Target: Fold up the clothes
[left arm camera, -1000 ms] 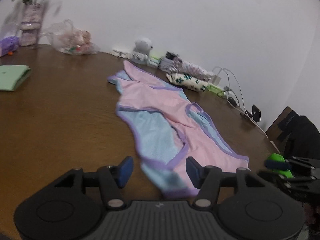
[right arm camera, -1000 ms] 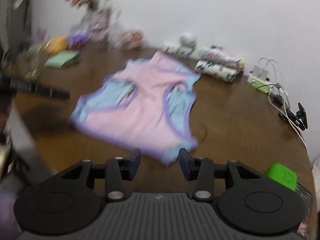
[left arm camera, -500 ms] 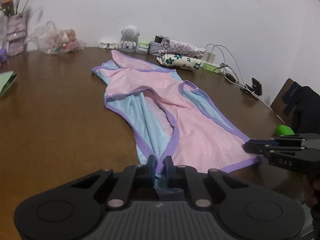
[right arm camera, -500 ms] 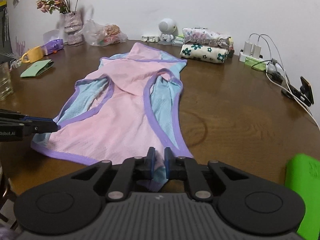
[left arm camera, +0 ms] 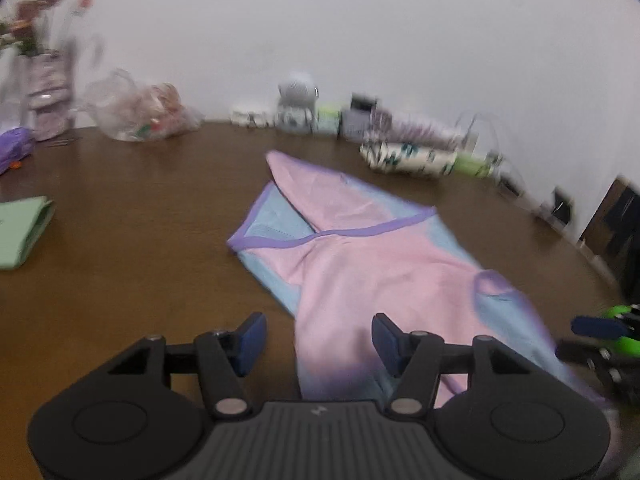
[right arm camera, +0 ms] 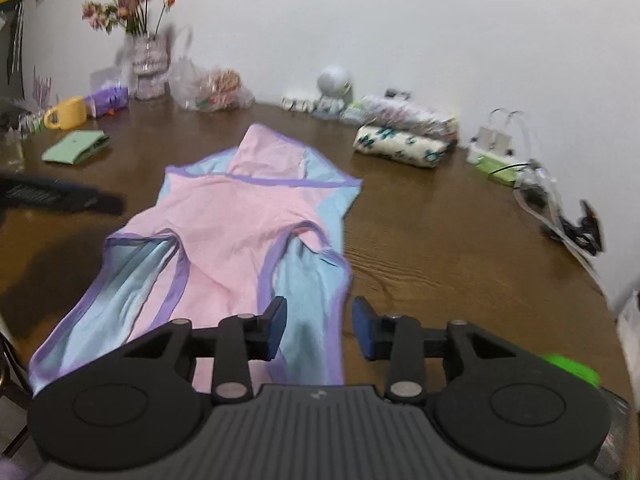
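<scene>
A pink and light-blue garment (left arm camera: 380, 264) with purple trim lies spread on the brown wooden table (left arm camera: 120, 240), its far end folded over into a point. My left gripper (left arm camera: 318, 340) hovers over the near pink end. Its jaws are opening, with cloth below the gap and neither pad pressing on it. In the right wrist view the garment (right arm camera: 240, 216) runs toward me, and my right gripper (right arm camera: 320, 330) sits over its near blue panel and purple edge. Those jaws are opening too, clear of the fabric. The other gripper shows at each view's edge (left arm camera: 600, 332) (right arm camera: 60, 196).
Along the back wall stand a flower vase (right arm camera: 148, 68), a plastic bag (right arm camera: 212, 88), a white toy (right arm camera: 334, 84), folded floral clothes (right arm camera: 404, 140) and chargers with cables (right arm camera: 504, 156). A yellow mug (right arm camera: 68, 112) and a green folded cloth (right arm camera: 76, 146) lie at left. A chair (left arm camera: 616, 224) stands at right.
Half a second ago both grippers were shut on the garment's near hem. Now both sets of jaws stand apart and the cloth is let go. The left view has shifted sideways.
</scene>
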